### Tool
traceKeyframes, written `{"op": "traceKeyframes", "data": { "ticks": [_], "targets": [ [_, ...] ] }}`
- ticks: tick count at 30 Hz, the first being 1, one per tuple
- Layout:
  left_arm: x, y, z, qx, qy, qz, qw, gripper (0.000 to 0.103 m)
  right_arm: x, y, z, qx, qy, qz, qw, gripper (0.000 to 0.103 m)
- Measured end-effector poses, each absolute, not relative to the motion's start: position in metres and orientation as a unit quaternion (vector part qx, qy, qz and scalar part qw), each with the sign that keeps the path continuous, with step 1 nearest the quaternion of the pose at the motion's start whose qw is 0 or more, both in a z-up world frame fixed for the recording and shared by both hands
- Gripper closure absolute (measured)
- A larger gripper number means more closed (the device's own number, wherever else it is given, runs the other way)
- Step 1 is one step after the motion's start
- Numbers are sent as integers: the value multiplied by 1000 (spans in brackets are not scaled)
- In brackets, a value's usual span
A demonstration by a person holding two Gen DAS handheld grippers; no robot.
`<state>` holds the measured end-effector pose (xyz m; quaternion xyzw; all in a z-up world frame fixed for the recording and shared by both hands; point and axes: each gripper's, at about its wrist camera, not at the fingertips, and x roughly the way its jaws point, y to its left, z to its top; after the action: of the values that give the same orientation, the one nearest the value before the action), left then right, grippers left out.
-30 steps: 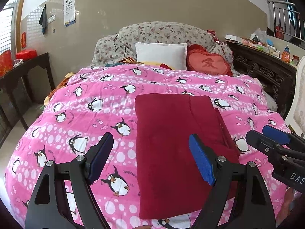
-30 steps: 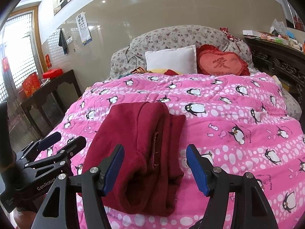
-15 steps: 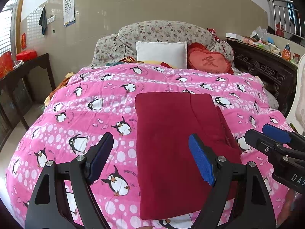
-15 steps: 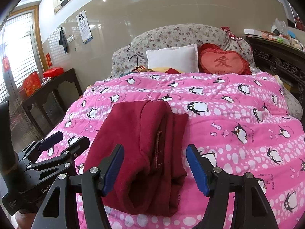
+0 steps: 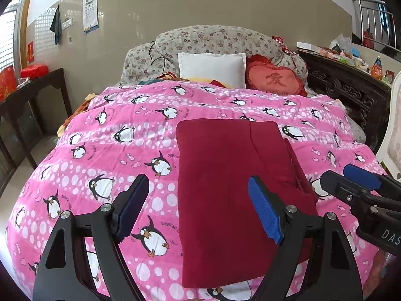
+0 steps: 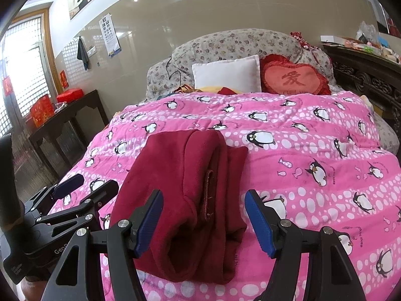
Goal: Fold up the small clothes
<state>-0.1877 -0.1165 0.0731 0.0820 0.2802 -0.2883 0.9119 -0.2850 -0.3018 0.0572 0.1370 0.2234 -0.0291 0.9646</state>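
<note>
A dark red fleece garment [image 5: 230,188] lies folded into a long rectangle on the pink penguin quilt [image 5: 120,150]. In the right wrist view the garment [image 6: 190,188] shows its thick folded edge and an open end toward me. My left gripper [image 5: 198,208] is open and empty, held just above the garment's near left part. My right gripper [image 6: 204,220] is open and empty, above the garment's near right edge. Each gripper shows in the other's view: the right gripper [image 5: 356,183] at the far right, the left gripper [image 6: 82,188] at the far left.
At the head of the bed are a white pillow [image 5: 213,67], a red heart cushion [image 5: 273,80] and a floral bolster [image 5: 215,40]. A dark wooden table [image 5: 27,92] stands left of the bed. A carved dark cabinet [image 5: 351,90] stands right.
Both wrist views have shifted slightly, the bed sitting a little lower in frame. The garment has not moved and both grippers stay open.
</note>
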Motion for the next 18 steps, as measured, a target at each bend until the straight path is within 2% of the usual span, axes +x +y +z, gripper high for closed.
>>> {"op": "traceKeyframes", "data": {
  "ticks": [18],
  "targets": [
    [-198,-119,76,97,254,-296,916,22,-284,-301,58,141,222,-25,964,37]
  ]
}}
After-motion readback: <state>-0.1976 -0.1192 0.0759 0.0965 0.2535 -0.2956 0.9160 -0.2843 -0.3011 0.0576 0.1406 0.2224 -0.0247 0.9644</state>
